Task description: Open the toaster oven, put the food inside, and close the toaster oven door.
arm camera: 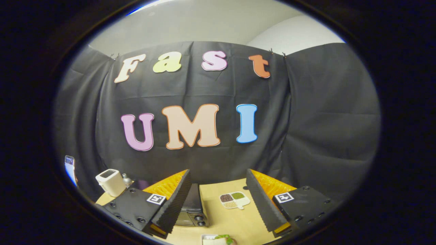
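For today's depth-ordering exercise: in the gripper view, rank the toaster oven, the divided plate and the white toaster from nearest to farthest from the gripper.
1. Toaster oven, between the open fingers of the gripper, beside one.
2. Divided plate, just ahead, between the fingers.
3. White toaster, far off to one side, by the wall.

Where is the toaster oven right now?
In the gripper view, the toaster oven sits on the wooden table just behind the open claw's left finger, beside a divided plate.

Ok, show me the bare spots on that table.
Bare tabletop lies between the toaster oven and the divided dish, amid the open gripper fingers. Crowded: the white toaster corner, and the food tray nearest the gripper.
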`<state>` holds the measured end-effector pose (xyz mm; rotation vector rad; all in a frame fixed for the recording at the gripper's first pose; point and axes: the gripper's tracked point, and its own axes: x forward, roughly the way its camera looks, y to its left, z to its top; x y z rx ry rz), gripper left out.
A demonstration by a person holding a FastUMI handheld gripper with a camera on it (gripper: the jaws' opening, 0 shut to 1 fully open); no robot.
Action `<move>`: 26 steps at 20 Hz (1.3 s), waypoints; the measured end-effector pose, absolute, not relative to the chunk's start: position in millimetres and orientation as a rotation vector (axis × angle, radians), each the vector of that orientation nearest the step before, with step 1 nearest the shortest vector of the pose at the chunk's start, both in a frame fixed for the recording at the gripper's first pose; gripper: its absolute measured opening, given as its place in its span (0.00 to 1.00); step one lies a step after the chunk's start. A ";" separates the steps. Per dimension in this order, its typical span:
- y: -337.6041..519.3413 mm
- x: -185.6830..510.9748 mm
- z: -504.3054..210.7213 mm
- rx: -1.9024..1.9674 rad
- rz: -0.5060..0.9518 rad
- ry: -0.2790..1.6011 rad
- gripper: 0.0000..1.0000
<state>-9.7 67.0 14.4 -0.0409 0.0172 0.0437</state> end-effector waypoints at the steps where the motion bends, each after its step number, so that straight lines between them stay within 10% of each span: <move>1: 69.2 -10.2 9.8 -0.025 0.046 0.020 0.96; 26: 269.3 30.8 -213.9 -0.008 0.293 0.288 0.96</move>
